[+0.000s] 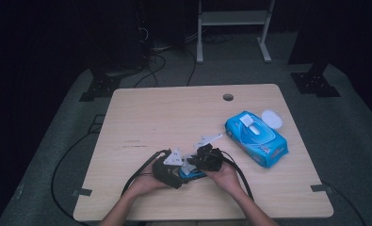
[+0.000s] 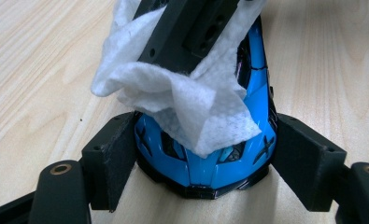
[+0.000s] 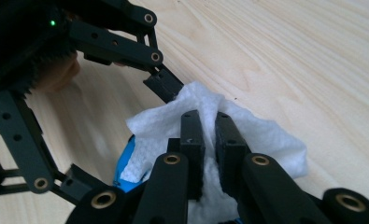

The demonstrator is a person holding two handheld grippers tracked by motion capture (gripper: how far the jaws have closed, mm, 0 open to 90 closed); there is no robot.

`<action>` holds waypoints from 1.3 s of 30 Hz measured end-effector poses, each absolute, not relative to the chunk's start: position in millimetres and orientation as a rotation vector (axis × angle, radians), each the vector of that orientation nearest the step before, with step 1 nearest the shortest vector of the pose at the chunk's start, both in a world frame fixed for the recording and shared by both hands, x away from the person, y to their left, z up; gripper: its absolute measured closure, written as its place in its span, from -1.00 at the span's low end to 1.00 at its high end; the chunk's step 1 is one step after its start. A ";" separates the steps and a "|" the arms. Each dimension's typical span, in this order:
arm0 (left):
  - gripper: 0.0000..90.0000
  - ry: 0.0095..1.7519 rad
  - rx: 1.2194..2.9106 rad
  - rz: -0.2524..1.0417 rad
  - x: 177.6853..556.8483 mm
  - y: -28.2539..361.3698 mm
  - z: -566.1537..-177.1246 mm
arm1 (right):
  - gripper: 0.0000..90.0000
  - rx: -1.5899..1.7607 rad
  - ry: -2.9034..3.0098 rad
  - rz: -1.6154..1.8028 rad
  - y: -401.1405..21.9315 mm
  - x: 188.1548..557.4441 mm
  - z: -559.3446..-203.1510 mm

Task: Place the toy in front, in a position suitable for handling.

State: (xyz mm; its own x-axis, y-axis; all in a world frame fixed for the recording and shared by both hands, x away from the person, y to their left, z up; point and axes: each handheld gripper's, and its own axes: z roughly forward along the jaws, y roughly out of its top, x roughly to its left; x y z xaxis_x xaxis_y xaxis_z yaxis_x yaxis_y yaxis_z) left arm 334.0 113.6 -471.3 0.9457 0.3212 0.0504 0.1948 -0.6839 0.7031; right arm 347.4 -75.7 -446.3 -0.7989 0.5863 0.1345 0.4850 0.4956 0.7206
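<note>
A glossy blue toy car [image 2: 205,163] is sitting flat on the bench near its front edge, nose facing the left gripper view. A crumpled white wipe [image 2: 187,100] is lying draped over its roof and windscreen, touching it.

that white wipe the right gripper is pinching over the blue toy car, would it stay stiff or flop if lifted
Probably floppy: the thin white wipe drapes in folds over the glossy blue toy car. Likely light, since it bunches between the right gripper's shut jaws. It may drag or snag on the car.
</note>
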 end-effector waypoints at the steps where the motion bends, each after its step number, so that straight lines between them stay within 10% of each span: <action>1: -0.43 0.362 2.341 0.218 334.0 113.5 -471.4 | 0.85 0.952 2.599 1.193 -78.5 348.7 -446.1; 39: -0.43 0.346 2.342 0.239 334.5 113.1 -472.0 | 0.86 0.999 2.477 1.136 -158.5 328.8 -440.8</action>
